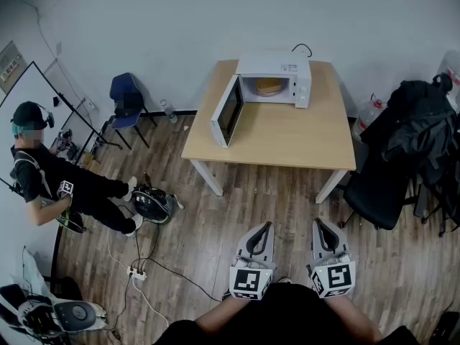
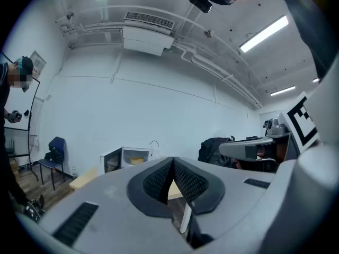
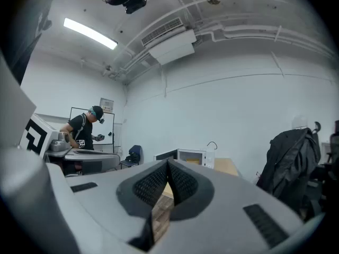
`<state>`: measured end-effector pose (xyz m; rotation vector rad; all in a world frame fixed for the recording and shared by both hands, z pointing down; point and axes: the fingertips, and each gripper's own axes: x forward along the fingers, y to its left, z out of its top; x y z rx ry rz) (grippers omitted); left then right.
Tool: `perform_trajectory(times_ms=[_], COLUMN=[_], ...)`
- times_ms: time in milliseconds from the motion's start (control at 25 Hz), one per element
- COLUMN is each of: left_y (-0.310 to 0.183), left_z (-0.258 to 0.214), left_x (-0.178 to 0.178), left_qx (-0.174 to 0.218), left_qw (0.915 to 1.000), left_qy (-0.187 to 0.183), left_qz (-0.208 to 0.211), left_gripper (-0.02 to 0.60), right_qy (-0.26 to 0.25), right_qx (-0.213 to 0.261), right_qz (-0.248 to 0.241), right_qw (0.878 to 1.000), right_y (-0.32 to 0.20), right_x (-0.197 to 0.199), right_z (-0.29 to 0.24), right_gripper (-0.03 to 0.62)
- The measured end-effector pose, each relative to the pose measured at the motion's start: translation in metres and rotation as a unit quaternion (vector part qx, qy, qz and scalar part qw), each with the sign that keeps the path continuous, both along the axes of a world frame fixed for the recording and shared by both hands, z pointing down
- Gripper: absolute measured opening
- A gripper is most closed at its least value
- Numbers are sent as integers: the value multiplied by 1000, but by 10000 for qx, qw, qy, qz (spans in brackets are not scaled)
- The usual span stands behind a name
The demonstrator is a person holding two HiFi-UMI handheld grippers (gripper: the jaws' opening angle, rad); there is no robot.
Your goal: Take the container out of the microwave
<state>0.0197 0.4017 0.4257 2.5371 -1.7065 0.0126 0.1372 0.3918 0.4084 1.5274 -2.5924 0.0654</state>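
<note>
microwave (image 1: 274,65) stood with its door swung open on the table (image 1: 287,139), a round, pale tan container (image 1: 269,86) sitting inside its cavity, and i had my left gripper (image 1: 266,227) and right gripper (image 1: 319,225) well apart from it, both jaws pressed together on nothing.

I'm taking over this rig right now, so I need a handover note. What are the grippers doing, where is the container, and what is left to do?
Left gripper: shut, empty, held over the floor short of the table.
Right gripper: shut, empty, beside the left one.
Microwave: on the far side of the table, with its door swung open.
Container: inside the microwave, untouched.
Done: the door is open.
Left: move up to the table, open a gripper, grasp the container and bring it out.
</note>
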Motion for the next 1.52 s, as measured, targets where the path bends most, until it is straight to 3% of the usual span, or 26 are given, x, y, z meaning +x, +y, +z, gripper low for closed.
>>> perform_trajectory(times_ms=[160, 360, 600, 920, 1000, 1240, 1520], left_y=[1, 4, -1, -49, -68, -133, -204], left_z=[-1, 11, 23, 28, 29, 30, 17], left_x=[21, 37, 44, 44, 41, 33, -12], left_qx=[95, -5, -237, -139, -106, -145, -163], left_qw=[9999, 9999, 9993, 9995, 9994, 9992, 9984], left_qy=[-42, -102, -284, -245, -226, -35, 167], left_qz=[5, -27, -2, 174, 224, 378, 522], left_gripper=[12, 12, 12, 12, 12, 12, 12], right_qy=[62, -276, -318, -384, -428, 86, 157], right_qx=[19, -163, -722, -689, -582, -697, -659], right_qz=[-98, -312, -52, 239, 287, 55, 60], right_qw=[9999, 9990, 9969, 9966, 9970, 9975, 9977], right_y=[6, 15, 15, -22, -36, -101, -197], right_x=[17, 36, 63, 72, 67, 34, -13], right_z=[6, 15, 54, 57, 52, 61, 42], right_gripper=[60, 60, 60, 60, 60, 60, 60])
